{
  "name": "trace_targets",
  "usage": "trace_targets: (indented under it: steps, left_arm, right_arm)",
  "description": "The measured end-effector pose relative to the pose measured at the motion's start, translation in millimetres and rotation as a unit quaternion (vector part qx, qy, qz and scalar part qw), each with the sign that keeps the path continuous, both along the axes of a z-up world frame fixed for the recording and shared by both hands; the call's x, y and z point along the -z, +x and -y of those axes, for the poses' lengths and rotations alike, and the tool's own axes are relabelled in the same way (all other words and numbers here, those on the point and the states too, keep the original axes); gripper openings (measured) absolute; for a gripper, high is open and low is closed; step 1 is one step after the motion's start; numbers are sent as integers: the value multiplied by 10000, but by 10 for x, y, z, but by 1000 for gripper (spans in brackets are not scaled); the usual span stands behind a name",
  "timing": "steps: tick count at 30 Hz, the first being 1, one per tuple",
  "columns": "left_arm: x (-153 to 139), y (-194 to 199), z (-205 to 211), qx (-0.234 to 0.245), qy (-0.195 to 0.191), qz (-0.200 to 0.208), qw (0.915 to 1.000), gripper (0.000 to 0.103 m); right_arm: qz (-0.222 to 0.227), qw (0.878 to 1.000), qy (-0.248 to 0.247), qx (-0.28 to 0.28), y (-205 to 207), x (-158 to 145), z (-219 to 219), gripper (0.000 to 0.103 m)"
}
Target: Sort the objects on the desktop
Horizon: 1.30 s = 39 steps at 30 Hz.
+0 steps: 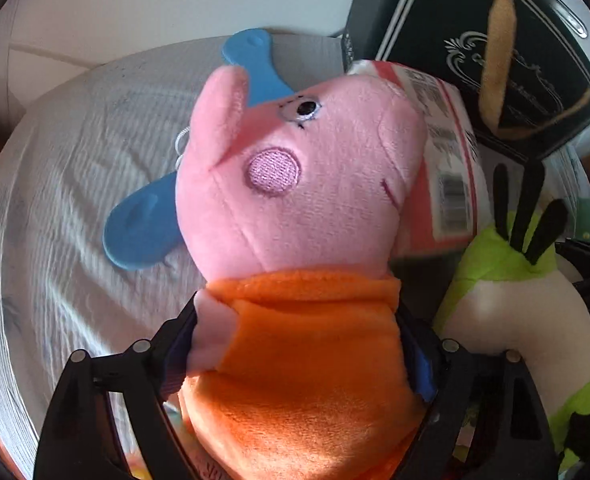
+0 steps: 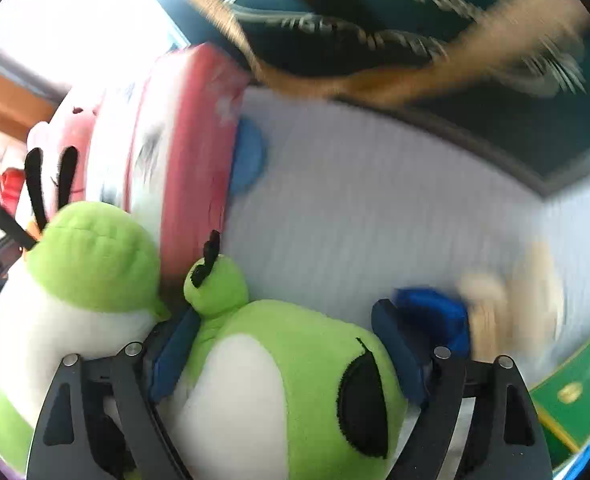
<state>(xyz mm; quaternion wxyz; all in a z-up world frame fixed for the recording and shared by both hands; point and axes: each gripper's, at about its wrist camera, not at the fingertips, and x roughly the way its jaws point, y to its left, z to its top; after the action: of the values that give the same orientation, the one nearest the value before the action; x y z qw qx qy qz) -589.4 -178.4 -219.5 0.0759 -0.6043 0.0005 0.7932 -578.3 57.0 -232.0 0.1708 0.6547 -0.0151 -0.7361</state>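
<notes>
Two toys are in hand: the left gripper [image 1: 295, 364] is closed on the pig [image 1: 295, 208] at its orange body, and the right gripper [image 2: 291, 364] clamps the green toy [image 2: 287, 384]. Both toys are above the white mat [image 1: 75, 184], beside the red pack [image 2: 191, 152]. Further lie a blue piece [image 1: 143, 232] and the dark box [image 1: 475, 40], so I judge the sorting is midway.

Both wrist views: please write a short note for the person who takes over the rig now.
Left tongs: shut on the pink pig plush, at its orange body.
Right tongs: shut on the green plush.
Behind them: grey mat, blue piece, red-and-white package, dark gift box.
Done: both plush toys gripped.
Left: place both; the sorting destination is not visible.
</notes>
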Motion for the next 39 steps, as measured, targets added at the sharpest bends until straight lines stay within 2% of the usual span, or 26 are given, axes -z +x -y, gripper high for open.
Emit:
trace_targets:
  steps: [4, 9, 12, 14, 15, 17, 18, 22, 23, 24, 25, 27, 29, 30, 31, 34, 37, 39]
  left_arm:
    - [-26, 546, -126, 299, -149, 110, 9994, 85]
    - [-44, 1251, -282, 897, -412, 402, 9943, 85]
    - [-80, 1486, -355, 1245, -582, 639, 9885, 85]
    - [-153, 1476, -307, 1191, -540, 698, 9890, 85]
    - [-223, 1423, -246, 1075, -451, 617, 9913, 85]
    - [-389, 1262, -90, 743, -340, 281, 9963, 85]
    - [-473, 1165, -4, 557, -328, 76, 9979, 85]
    - [-618, 699, 403, -70, -168, -495, 9986, 85]
    - [-601, 521, 512, -192, -136, -564, 9981, 85]
    - [-578, 406, 551, -328, -90, -556, 9979, 85]
    - [-546, 345, 604, -425, -2, -519, 9977, 85]
    - [-487, 233, 533, -402, 183, -539, 9976, 85]
    - [-459, 99, 307, -230, 234, -643, 9974, 85]
    - [-446, 30, 182, -152, 264, -685, 9972, 85]
    - [-444, -40, 53, -102, 291, -701, 9971, 85]
    - [-382, -251, -381, -85, 353, -686, 9970, 85]
    - [-205, -427, -723, -118, 171, -555, 9982, 85]
    - [-73, -490, -868, -141, 10, -431, 9990, 85]
  right_arm:
    - [152, 9998, 2, -139, 573, 8, -24, 86]
    - [555, 9976, 43, -415, 1388, 5, -84, 86]
    - [841, 9936, 116, -749, 1739, -53, -56, 86]
    - [839, 9906, 146, -1066, 1865, -188, 24, 86]
    - [672, 9920, 130, -1062, 1855, -321, 52, 87]
    - [138, 9962, 131, -855, 1722, -603, 91, 95]
    - [-181, 9975, 115, -672, 1607, -751, 110, 103]
    - [-1056, 9942, 220, 7, 1109, -1067, 202, 103]
    - [-1198, 9923, 252, 174, 1087, -1044, 35, 103]
    - [-1275, 9907, 278, 374, 873, -1056, 4, 103]
    - [-1255, 9898, 283, 610, 714, -1147, -41, 103]
    - [-1045, 9894, 298, 968, 503, -1063, -250, 102]
    - [-877, 9887, 441, 1137, 348, -944, -487, 90]
    - [-765, 9889, 472, 1184, 331, -879, -568, 74]
    - [-631, 9893, 417, 1249, 297, -828, -657, 71]
    - [-503, 9865, 370, 1512, 245, -634, -744, 74]
    - [-761, 9828, 470, 1616, 212, -650, -708, 89]
    - [-734, 9830, 544, 1591, 172, -625, -649, 91]
